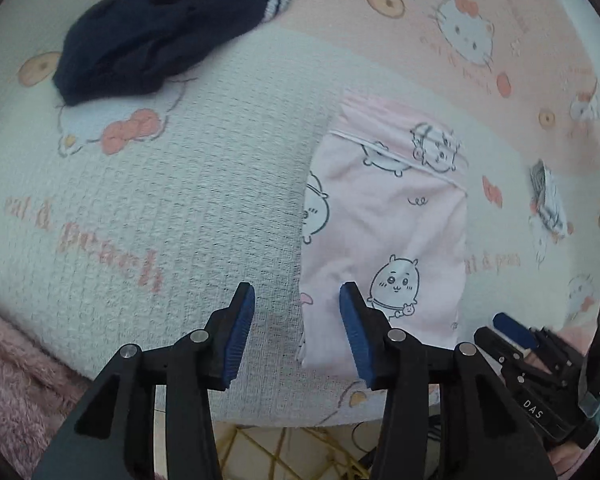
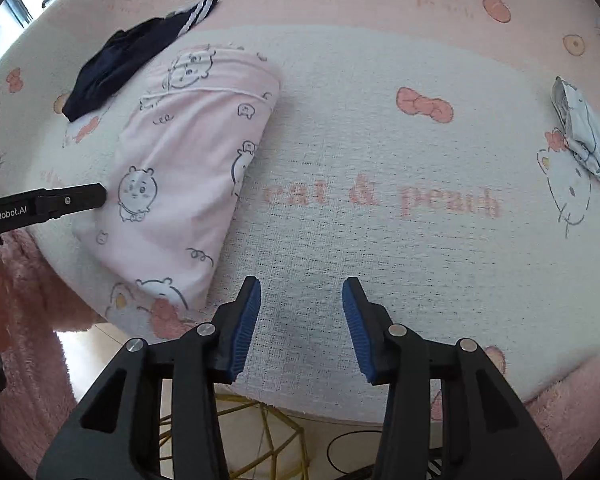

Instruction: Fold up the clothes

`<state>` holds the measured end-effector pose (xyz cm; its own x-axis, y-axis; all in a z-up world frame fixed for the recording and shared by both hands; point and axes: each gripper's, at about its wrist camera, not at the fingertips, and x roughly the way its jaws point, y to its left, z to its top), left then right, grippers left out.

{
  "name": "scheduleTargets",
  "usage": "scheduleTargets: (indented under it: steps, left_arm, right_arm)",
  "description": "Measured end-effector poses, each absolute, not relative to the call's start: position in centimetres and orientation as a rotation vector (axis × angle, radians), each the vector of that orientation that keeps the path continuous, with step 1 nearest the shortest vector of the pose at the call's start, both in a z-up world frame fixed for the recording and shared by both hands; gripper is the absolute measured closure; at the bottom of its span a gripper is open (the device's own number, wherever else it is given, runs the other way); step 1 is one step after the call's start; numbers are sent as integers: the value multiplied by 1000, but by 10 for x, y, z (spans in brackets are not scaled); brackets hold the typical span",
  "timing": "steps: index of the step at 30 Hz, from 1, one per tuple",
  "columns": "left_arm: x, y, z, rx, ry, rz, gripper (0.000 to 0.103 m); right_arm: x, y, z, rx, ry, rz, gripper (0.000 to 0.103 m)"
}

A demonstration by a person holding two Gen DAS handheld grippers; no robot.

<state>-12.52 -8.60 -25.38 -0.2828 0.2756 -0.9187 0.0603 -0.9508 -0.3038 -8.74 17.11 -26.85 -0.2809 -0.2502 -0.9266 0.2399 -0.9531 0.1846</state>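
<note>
Three garments appear in the left wrist view: one folded pink garment point(image 1: 384, 232) at centre-right on the printed cover point(image 1: 180, 208), one navy garment point(image 1: 148, 36) upper left, one small patterned item point(image 1: 546, 196) at right. Left gripper point(image 1: 297, 300) stands with jaws apart and empty, straddling the pink garment's left edge. Right gripper point(image 1: 512, 330) shows lower right.

Right wrist view shows the same three: pink garment point(image 2: 188, 168), navy garment point(image 2: 116, 64), patterned item point(image 2: 580, 128). Right gripper point(image 2: 302, 296) is parted, empty, over bare cover point(image 2: 380, 152).
</note>
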Motion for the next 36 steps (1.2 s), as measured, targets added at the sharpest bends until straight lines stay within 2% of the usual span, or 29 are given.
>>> scheduleTargets:
  steps: [3,8,11,12,14,16,17,19,23,25,26,27,33,36]
  left_arm:
    - [-108,-85,-254,-1763,-579,2330,57]
    - [-103,-67,-274,-1859,-394,2356,56]
    - [-101,-79,-271,-1873,-482,2373,56]
    - [-98,-86,-270,-1878,-542,2381,56]
    - [-89,-101,-275,-1856,-829,2273,58]
    - [-84,-105,-286,-1820,-1064,2117,58]
    - [-82,-103,-291,-1813,-1117,2068,58]
    - [-83,-92,-295,-1808,-1100,2077,58]
    - [-84,-80,-296,-1742,-1113,2117,58]
    - [-89,-75,-292,-1715,-1071,2157,58]
    - [-91,-76,-290,-1714,-1023,2181,70]
    - [-93,-78,-287,-1722,-971,2204,85]
    - [-106,-97,-256,-1703,-640,2454,86]
    - [-114,-114,-247,-1706,-619,2522,85]
  right_arm:
    - [-87,163,-260,1555,-194,-2230,59]
    - [-85,130,-284,1587,59,-2206,60]
    - [-83,140,-286,1645,74,-2211,60]
    - [-82,147,-283,1657,72,-2241,60]
    - [-84,163,-282,1662,14,-2280,60]
    - [-91,177,-285,1668,-154,-2244,60]
    - [-93,182,-286,1661,-245,-2211,60]
    - [-95,178,-285,1617,-340,-2145,60]
    - [-93,150,-298,1626,-182,-2131,61]
    - [-92,139,-300,1604,-152,-2128,71]
    - [-92,134,-299,1592,-140,-2122,90]
    - [-90,130,-298,1582,-122,-2118,90]
    - [-69,105,-288,1505,-60,-2018,95]
    - [-44,58,-280,1416,118,-1885,95]
